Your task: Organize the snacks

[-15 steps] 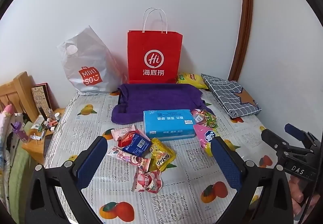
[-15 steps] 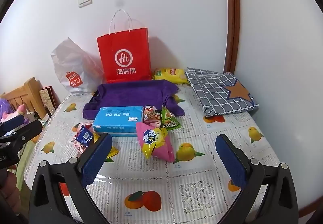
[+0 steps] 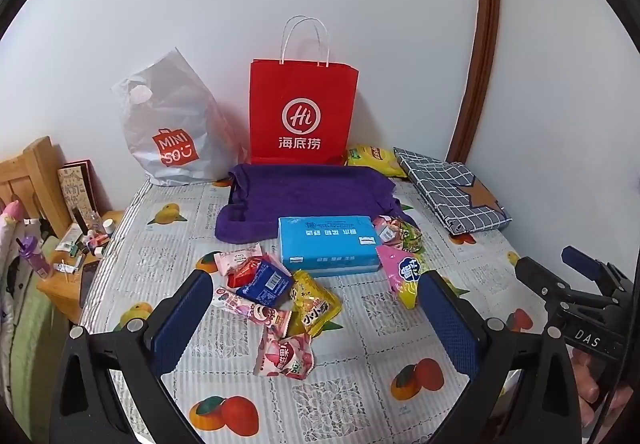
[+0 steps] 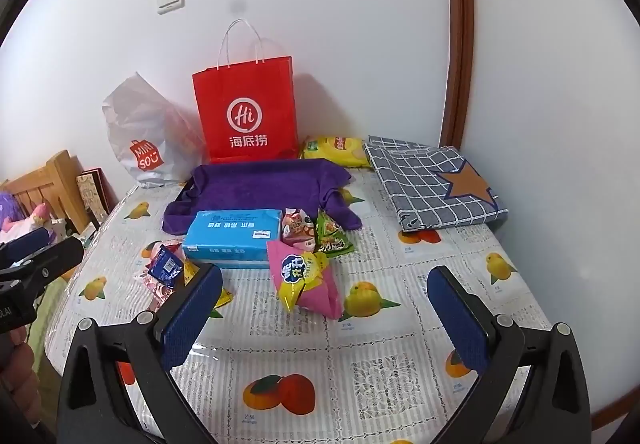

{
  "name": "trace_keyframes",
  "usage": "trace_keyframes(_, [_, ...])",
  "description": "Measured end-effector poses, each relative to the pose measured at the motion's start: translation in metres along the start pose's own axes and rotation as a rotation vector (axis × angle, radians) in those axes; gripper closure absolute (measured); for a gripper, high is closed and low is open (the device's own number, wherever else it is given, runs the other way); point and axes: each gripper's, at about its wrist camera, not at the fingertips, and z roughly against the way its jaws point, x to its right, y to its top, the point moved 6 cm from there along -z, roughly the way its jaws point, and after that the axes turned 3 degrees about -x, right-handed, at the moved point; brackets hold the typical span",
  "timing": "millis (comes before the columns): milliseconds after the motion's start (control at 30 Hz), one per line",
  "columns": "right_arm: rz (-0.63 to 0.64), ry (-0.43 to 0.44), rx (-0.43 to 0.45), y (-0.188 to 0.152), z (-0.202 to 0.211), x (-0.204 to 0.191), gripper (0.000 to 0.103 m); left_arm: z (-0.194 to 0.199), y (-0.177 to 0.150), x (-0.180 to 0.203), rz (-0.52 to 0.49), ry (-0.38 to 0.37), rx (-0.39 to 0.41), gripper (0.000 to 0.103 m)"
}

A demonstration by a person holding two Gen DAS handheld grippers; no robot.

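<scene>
Two grippers are hovering above a table covered in a fruit-print cloth [image 3: 360, 396], and I am holding one in each hand. My left gripper [image 3: 312, 308] is standing with its jaws spread as wide as they go, gripping nothing; the same is true of my right gripper [image 4: 324, 308], which is also tilting down toward the table.

Between the left jaws, a loose pile of snacks is lying on the cloth: a dark blue packet [image 3: 266, 282], a yellow packet [image 3: 314, 302] just beside it, a long pink strip packet [image 3: 252, 310], and a pink strawberry packet [image 3: 284, 354] nearest to me. A light blue tissue box [image 3: 328, 250] is sitting just behind the pile, touching a purple cloth [image 3: 304, 196].

To the right of the box, a pink and yellow bag [image 4: 306, 278] is lying between my right jaws, with a green packet [image 4: 332, 238] and a small pink packet [image 4: 298, 226] just behind it.

Against the wall, a red paper bag [image 3: 304, 112] is standing upright beside a white plastic bag [image 3: 176, 132]. A yellow chip bag [image 4: 336, 150] and a folded checked cloth [image 4: 432, 184] are resting at the far right.
</scene>
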Motion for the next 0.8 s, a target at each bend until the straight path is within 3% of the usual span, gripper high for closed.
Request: trace_keyframes(800, [0.011,0.019,-0.011,-0.005,-0.004,-0.011,0.002,0.0,-0.004,0.006,-0.016,-0.006,0.006,0.0])
